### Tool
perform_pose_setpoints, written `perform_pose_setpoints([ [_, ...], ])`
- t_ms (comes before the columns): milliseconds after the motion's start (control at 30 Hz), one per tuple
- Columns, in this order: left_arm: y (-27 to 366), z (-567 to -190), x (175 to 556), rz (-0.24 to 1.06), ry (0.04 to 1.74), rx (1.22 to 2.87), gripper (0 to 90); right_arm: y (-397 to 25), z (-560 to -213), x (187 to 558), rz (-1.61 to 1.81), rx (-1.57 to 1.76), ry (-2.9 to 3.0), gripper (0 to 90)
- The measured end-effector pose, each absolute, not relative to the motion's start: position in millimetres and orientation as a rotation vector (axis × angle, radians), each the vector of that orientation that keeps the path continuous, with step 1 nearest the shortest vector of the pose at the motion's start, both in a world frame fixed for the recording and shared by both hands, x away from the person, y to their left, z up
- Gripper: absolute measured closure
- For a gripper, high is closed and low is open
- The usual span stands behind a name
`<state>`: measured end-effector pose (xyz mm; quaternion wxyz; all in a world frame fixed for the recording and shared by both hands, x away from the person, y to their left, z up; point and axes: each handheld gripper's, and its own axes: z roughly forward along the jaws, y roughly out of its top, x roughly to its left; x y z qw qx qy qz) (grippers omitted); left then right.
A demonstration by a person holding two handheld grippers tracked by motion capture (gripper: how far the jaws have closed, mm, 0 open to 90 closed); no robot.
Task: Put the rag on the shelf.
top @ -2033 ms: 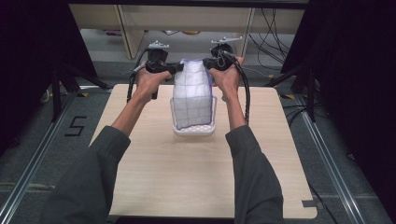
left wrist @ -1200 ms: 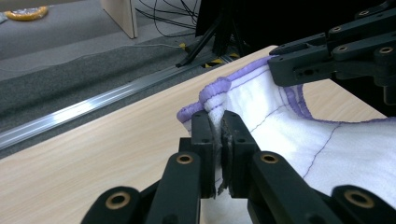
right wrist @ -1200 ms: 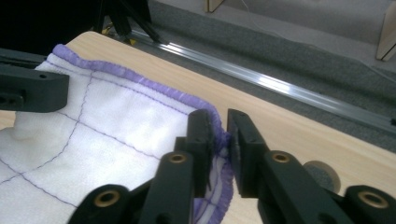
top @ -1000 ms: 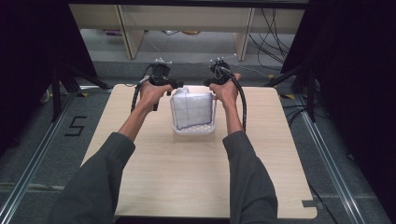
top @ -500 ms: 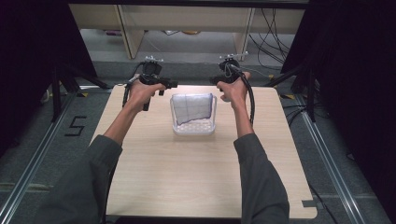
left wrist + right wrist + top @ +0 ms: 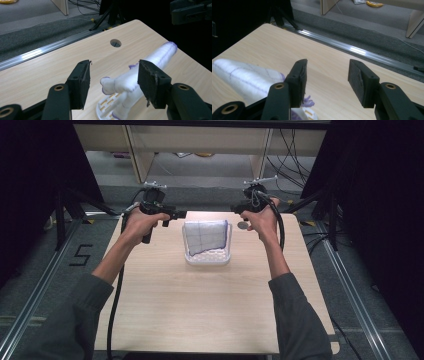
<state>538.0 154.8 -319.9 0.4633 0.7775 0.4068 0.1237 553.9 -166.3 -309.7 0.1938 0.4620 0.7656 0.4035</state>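
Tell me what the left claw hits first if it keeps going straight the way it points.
Probably the white cloth draped in the white basket: it lies between and just beyond the open left claw. Depth is unclear; passing above it, the claw would next meet the bare table.

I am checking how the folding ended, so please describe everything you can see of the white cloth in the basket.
The white cloth is a soft, towel-like fabric with thin purple lines and a purple edge. It is folded and sits inside the small white slotted basket at the far middle of the wooden table. It drapes over the basket's rim and stands higher than it. Only the basket touches it. Both the left gripper and the right gripper are open and apart from it.
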Motion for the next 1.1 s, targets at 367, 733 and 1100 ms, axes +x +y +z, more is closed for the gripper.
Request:
perform_pose_setpoints([
  [367,156.0,-327.8,511.7,0.275,0.958,1.910,36.5,-182.0,-312.5,521.4,1.174,1.240,2.156,47.4],
  [733,161.7,-347.5,491.8,0.250,0.949,1.895,34.0,-195.7,-321.5,497.3,1.204,1.261,2.149,46.0],
  [1100,164.2,-362.5,469.5,0.226,0.916,1.896,31.4,-196.4,-331.8,476.3,1.248,1.224,2.183,43.7],
])
